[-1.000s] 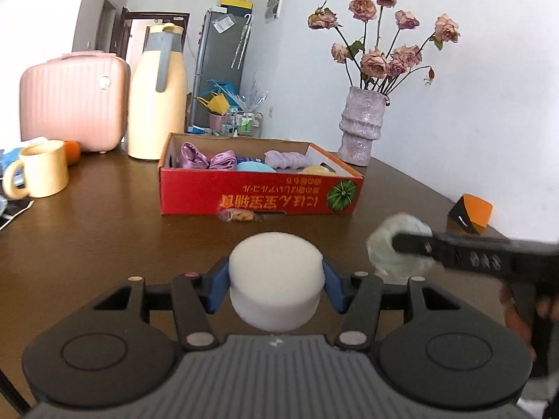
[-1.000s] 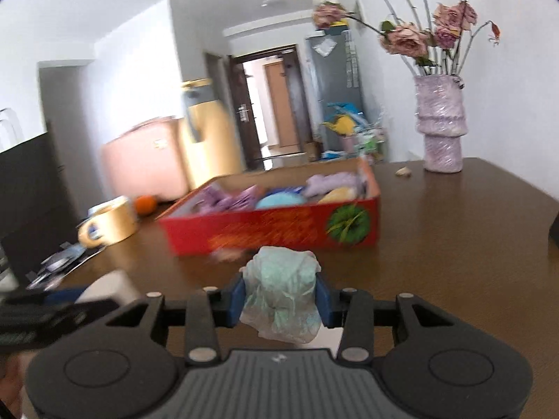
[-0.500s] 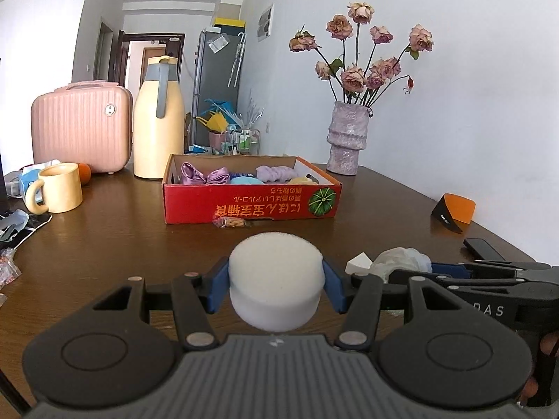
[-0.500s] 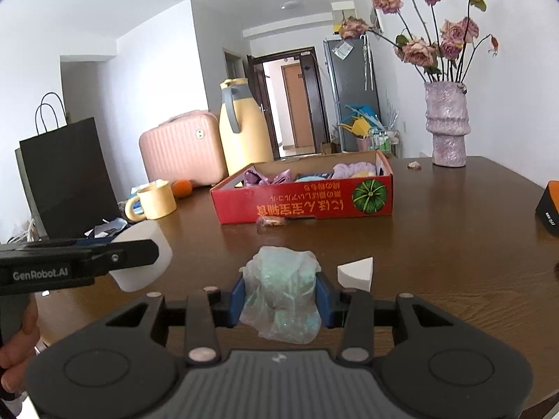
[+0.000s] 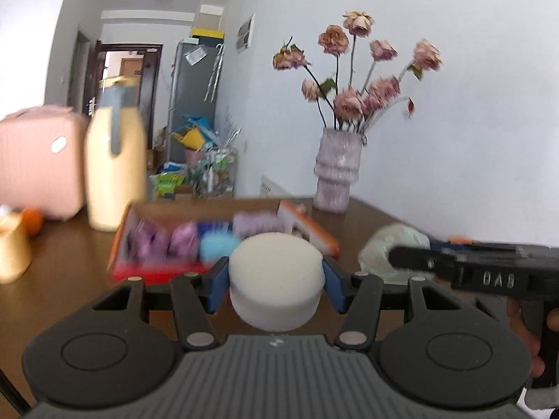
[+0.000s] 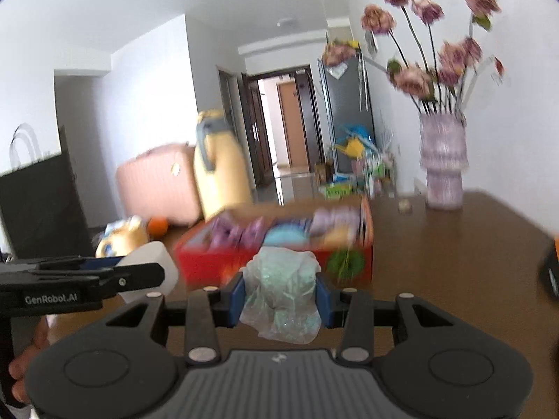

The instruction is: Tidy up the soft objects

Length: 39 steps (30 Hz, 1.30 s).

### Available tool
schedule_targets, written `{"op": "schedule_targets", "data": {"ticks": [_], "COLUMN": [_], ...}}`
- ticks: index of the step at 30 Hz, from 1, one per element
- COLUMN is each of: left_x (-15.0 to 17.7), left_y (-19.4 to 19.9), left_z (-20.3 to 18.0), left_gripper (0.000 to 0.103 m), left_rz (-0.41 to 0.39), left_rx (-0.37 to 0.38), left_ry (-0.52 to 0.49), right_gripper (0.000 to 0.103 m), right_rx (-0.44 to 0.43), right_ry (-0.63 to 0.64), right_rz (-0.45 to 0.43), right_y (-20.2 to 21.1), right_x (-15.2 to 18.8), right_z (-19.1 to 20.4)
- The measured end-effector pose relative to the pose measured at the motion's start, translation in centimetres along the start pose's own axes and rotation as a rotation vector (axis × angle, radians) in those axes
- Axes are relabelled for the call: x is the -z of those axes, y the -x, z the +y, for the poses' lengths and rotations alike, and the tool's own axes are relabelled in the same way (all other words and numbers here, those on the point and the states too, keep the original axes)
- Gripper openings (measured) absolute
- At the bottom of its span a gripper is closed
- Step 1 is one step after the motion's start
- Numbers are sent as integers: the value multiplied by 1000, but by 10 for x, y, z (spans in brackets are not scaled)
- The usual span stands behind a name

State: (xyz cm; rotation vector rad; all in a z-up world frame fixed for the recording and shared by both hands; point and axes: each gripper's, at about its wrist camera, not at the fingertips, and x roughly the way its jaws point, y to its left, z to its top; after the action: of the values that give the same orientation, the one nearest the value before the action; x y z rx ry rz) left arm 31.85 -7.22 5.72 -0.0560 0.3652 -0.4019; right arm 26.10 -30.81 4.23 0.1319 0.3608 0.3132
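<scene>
My left gripper (image 5: 275,284) is shut on a round white sponge (image 5: 275,272), held in the air just short of the red cardboard box (image 5: 153,272). The box holds purple, blue and lilac soft items (image 5: 216,234). My right gripper (image 6: 281,293) is shut on a crumpled pale green plastic bag (image 6: 283,289), also lifted in front of the red box (image 6: 209,262). In the left wrist view the right gripper's finger (image 5: 454,265) and the bag (image 5: 384,251) show at the right. The right wrist view has the left gripper's finger (image 6: 80,279) and the white sponge (image 6: 153,262) at its left.
Behind the box stand a cream thermos jug (image 5: 115,167), a pink case (image 5: 35,164), a yellow mug (image 5: 10,248) and an orange (image 5: 31,221). A lilac vase of dried roses (image 5: 337,171) sits at the back right of the brown table (image 6: 454,262). An orange-black object (image 6: 550,272) lies at the right edge.
Both grippers have risen and moved toward the red box, which now looks closer and is seen from above. Each still grips its item. The white wedge on the table has left view.
</scene>
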Motion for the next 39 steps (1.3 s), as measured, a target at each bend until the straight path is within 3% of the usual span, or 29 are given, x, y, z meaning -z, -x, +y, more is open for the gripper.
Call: {"op": "schedule_targets", "data": {"ticks": [3, 7, 9, 13, 17, 21, 22, 25, 27, 33, 39], "left_x": [-30, -51, -53, -37, -30, -31, -31, -36, -40, -80, -121], "left_y": [-68, -164, -205, -271, -296, -298, -297, -288, -272, -200, -93], "left_z": [7, 13, 17, 24, 29, 27, 29, 40, 43, 62, 87], "left_gripper": [57, 57, 57, 58, 58, 65, 72, 79, 80, 84, 89], "left_rz": [33, 125, 188, 324, 381, 413, 417, 395, 374, 275, 153], "left_rx": [-8, -50, -28, -99, -86, -78, -73, -55, -62, -145, -253], "left_ry": [1, -21, -18, 8, 43, -8, -1, 35, 50, 12, -7], "right_gripper": [41, 41, 41, 41, 41, 45, 47, 61, 61, 64, 72], "right_rx": [4, 4, 30, 104, 145, 142, 139, 141, 152, 156, 176], "right_ry": [-4, -78, -45, 15, 85, 90, 94, 98, 108, 117, 143], "right_rz": [-9, 67, 118, 279, 428, 515, 525, 524, 499, 406, 308], "right_y": [-52, -149, -193, -284, -342, -369, -372, -369, -359, -293, -195], "right_x": [-58, -113, -125, -128, -112, -97, -95, -95, -100, -139, -178], "right_z": [-25, -61, -68, -73, -74, -77, -77, -76, -76, -77, -67]}}
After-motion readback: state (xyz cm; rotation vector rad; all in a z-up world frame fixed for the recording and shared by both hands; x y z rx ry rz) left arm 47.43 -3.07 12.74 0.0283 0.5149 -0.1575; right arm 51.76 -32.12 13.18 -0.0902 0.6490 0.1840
